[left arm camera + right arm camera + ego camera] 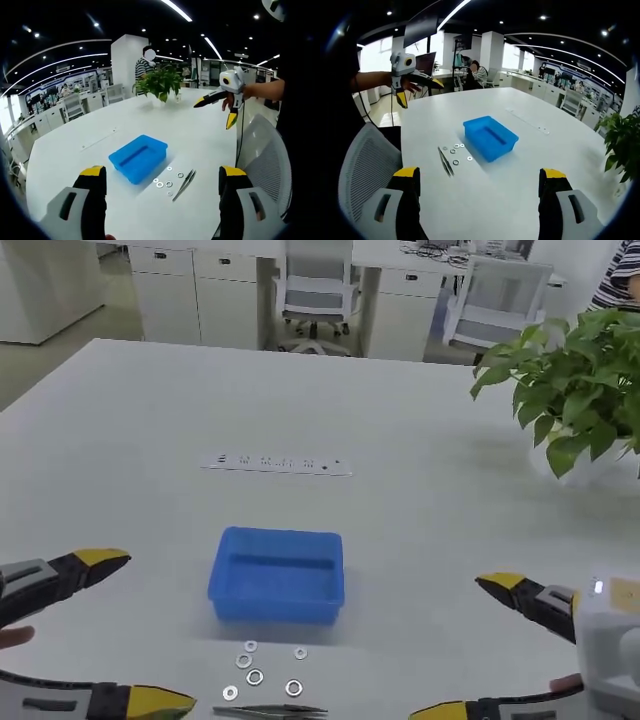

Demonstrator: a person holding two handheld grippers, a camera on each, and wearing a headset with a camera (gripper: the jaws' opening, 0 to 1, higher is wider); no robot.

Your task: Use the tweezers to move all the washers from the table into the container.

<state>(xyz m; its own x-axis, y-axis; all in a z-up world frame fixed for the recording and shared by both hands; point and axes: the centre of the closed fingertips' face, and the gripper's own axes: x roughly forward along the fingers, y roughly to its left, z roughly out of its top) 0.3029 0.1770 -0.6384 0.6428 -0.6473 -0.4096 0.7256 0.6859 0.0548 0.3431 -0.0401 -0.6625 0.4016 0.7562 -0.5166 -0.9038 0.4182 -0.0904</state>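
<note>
Clock centred on the container, head view. The blue container (275, 605) sits mid-desk (420, 500), open, with nothing visible inside. The washers (255, 677), six or so, lie flat and scattered just off its near wall at 6 o'clock. The tweezers (270, 710) lie further out at 6, just past the washers, crosswise and near the desk's edge. Left tongs (157, 630) at 8 o'clock, right tongs (448, 647) at 4. Both are spread wide, hold nothing, and hover well apart from the tweezers. No washer is in the container yet, by the look of it.

Step in hand, as I judge it: get hold of the tweezers. Best to take them with one tongs across both legs, nearer the joined end, so the tips are free and a squeeze closes them. Come in low and square. The tweezers are thin and flat on the desk and could skid or spin into the washers. Hold the other tongs clear, or ready to steady.
</note>
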